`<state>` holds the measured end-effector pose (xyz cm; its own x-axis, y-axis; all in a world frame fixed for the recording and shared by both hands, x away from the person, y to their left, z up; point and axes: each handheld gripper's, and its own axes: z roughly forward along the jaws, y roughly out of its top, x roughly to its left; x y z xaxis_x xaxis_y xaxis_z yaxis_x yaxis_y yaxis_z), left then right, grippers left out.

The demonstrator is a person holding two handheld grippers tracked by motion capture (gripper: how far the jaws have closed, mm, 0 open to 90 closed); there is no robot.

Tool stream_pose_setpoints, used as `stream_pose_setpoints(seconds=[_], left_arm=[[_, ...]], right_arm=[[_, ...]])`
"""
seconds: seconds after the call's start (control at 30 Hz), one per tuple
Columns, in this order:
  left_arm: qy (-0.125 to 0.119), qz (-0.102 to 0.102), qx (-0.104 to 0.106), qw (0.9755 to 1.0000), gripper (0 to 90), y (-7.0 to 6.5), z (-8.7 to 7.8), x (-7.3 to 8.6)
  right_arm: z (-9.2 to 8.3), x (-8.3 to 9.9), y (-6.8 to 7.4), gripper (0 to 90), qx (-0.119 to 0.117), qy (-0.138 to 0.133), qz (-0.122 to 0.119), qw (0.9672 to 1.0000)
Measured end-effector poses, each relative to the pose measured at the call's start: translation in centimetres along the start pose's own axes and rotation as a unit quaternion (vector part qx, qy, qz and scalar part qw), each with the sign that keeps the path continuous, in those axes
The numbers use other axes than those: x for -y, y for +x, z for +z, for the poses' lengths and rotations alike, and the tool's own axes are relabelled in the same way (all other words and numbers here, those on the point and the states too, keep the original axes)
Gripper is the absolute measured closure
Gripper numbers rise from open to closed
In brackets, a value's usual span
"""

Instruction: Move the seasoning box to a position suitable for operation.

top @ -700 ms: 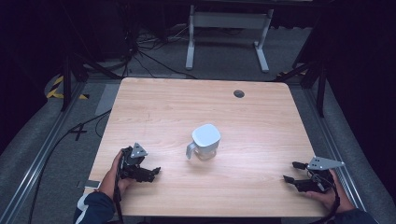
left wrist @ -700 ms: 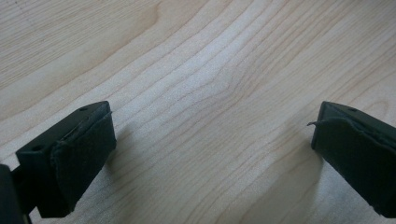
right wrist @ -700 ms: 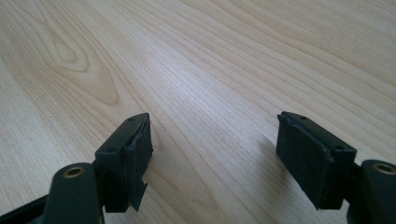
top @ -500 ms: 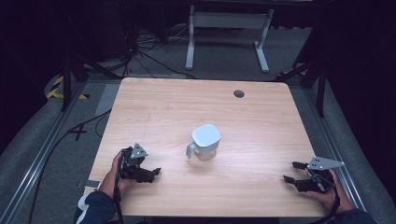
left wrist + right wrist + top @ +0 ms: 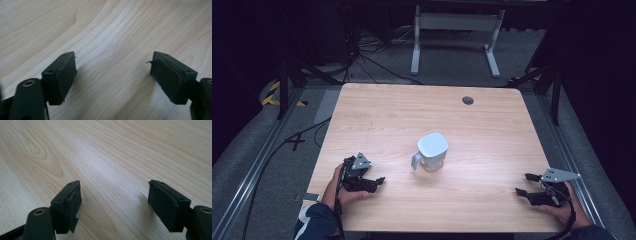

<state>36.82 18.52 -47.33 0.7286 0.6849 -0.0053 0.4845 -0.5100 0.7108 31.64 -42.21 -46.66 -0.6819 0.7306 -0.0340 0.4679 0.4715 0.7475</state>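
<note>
White mug (image 5: 432,151) mid-table (image 5: 387,115), tools well apart

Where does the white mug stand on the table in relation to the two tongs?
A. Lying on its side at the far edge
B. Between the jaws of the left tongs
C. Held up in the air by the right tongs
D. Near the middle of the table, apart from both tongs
D: in the high view the white mug stands upright near the middle of the table, apart from the left tongs and the right tongs, both open and empty.
</note>
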Motion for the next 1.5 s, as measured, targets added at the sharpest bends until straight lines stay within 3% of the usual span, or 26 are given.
stream_pose_setpoints(seconds=[0.13, 0.27, 0.37, 0.47, 0.5, 0.53, 0.83, 1.0, 1.17, 1.27, 1.33, 1.4, 1.43, 1.5], left_arm=[[-0.045, -0.004, -0.007, 0.999, 30.5, -0.3, -1.0, -1.3], [-0.071, 0.023, -0.005, 0.9972, 36.3, -0.8, -1.9, -3.3], [-0.106, 0.034, 0.004, 0.9938, 42.6, -1.7, -2.4, -4.8], [-0.139, 0.05, 0.026, 0.9887, 50.1, -2.8, -2.7, -6.6], [-0.139, 0.05, 0.026, 0.9887, 55.6, -2.8, -2.7, -6.6], [-0.152, 0.058, 0.042, 0.9858, 61.1, -3.4, -2.7, -7.6], [-0.158, 0.118, 0.052, 0.979, 80.6, -5.8, -2.2, -11.3], [-0.168, 0.107, 0.077, 0.977, 86.7, -6.0, -1.4, -12.4], [-0.159, 0.111, 0.075, 0.9781, 89.0, -6.1, -0.7, -12.7], [-0.16, 0.111, 0.082, 0.9775, 89.2, -6.2, -0.3, -12.8], [-0.155, 0.108, 0.082, 0.9785, 89.2, -6.4, 0.0, -12.8], [-0.148, 0.121, 0.07, 0.979, 89.3, -6.3, 0.1, -12.9], [-0.143, 0.114, 0.071, 0.9806, 89.3, -6.4, 0.3, -12.8], [-0.143, 0.109, 0.066, 0.9815, 89.5, -6.4, 0.4, -12.7]], right_arm=[[0.0, 0.0, 0.0, 26.3, 0.002, 0.0, 0.002, 1.0], [0.0, 0.1, 0.1, 26.3, 0.005, 0.0, 0.005, 1.0], [-0.1, 0.1, 0.0, 26.3, 0.004, 0.0, 0.005, 1.0], [-0.1, 0.1, 0.0, 26.1, 0.003, 0.0, 0.005, 1.0], [-0.1, 0.1, 0.0, 26.1, 0.003, 0.0, 0.005, 1.0], [-0.1, 0.1, 0.0, 26.1, 0.002, 0.0, 0.005, 1.0], [-0.1, 0.1, 0.0, 26.1, 0.002, 0.0, 0.004, 1.0], [-0.1, 0.1, 0.0, 26.0, 0.003, 0.0, 0.005, 1.0], [-0.1, 0.1, 0.0, 26.0, 0.003, 0.0, 0.005, 1.0], [-0.1, 0.1, 0.0, 26.0, 0.002, 0.0, 0.004, 1.0], [-0.1, 0.1, 0.0, 26.0, 0.002, 0.0, 0.004, 1.0], [-0.1, 0.1, 0.0, 26.0, 0.003, 0.0, 0.004, 1.0], [-0.1, 0.1, 0.0, 26.0, 0.003, 0.0, 0.004, 1.0], [-0.1, 0.1, 0.0, 25.9, 0.003, 0.0, 0.004, 1.0]])
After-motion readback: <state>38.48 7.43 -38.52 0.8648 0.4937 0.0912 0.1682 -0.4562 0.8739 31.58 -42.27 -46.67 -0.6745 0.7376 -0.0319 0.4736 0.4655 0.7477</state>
